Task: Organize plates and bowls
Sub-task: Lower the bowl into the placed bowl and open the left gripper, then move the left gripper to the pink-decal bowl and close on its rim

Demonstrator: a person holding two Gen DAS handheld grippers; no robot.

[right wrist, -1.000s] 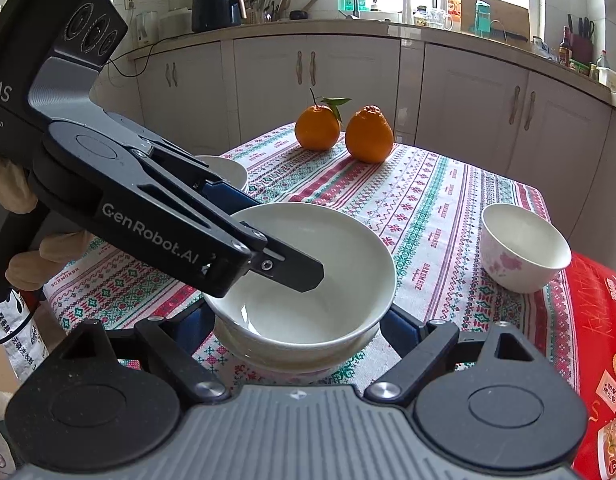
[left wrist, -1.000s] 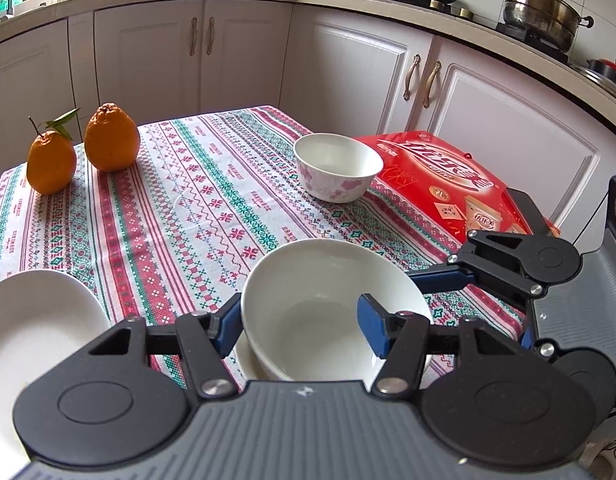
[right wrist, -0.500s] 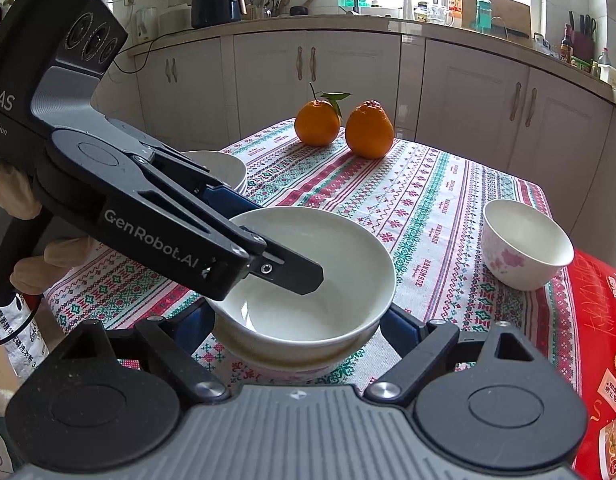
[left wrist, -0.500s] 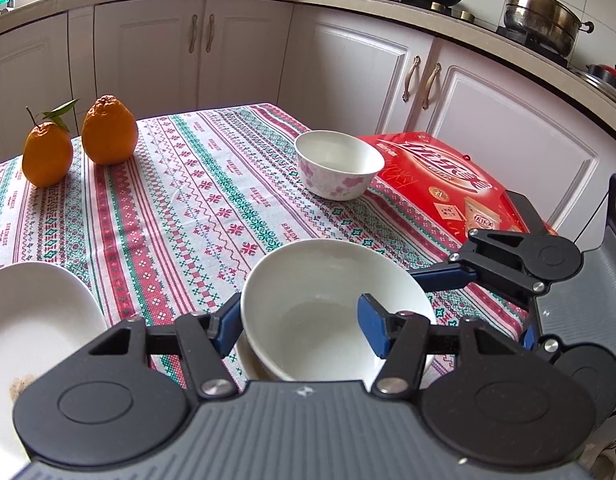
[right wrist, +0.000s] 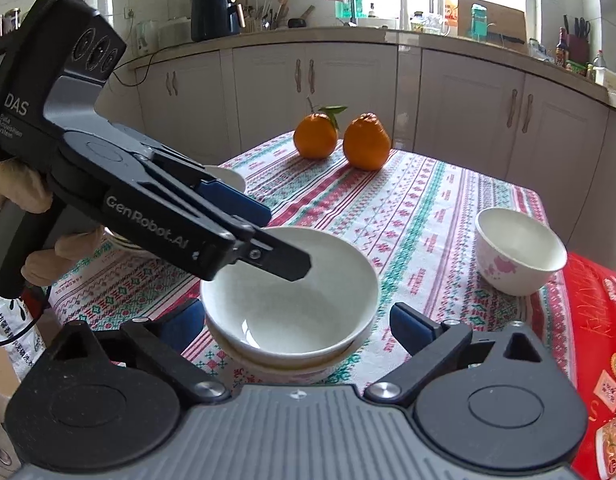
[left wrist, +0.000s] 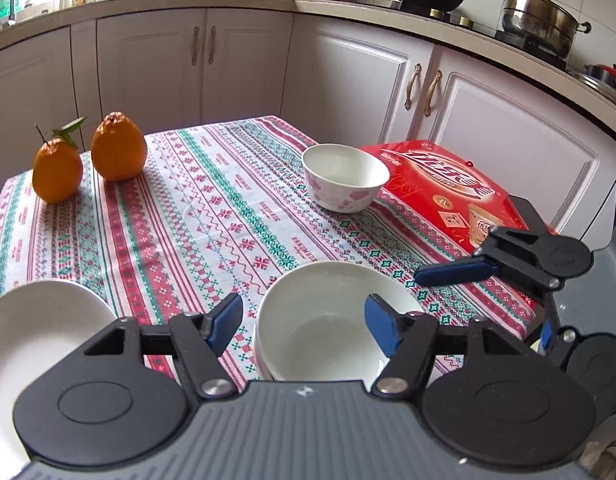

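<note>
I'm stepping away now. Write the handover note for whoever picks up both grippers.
Left hand-held gripper: jaws opening, off the rim of the white bowl.
Right hand-held gripper: jaws opening wide, clear of the bowl's sides.
Done: the white bowl sits nested on another dish at the near table edge.
Left: the floral bowl by the red box, and the white plate on the left, are not stacked yet.

My left wrist camera looks down close over the stacked white bowl (left wrist: 328, 336) from the table's near-left, my right from near-right, both share that bowl, oranges (right wrist: 340, 140), far cabinets
</note>
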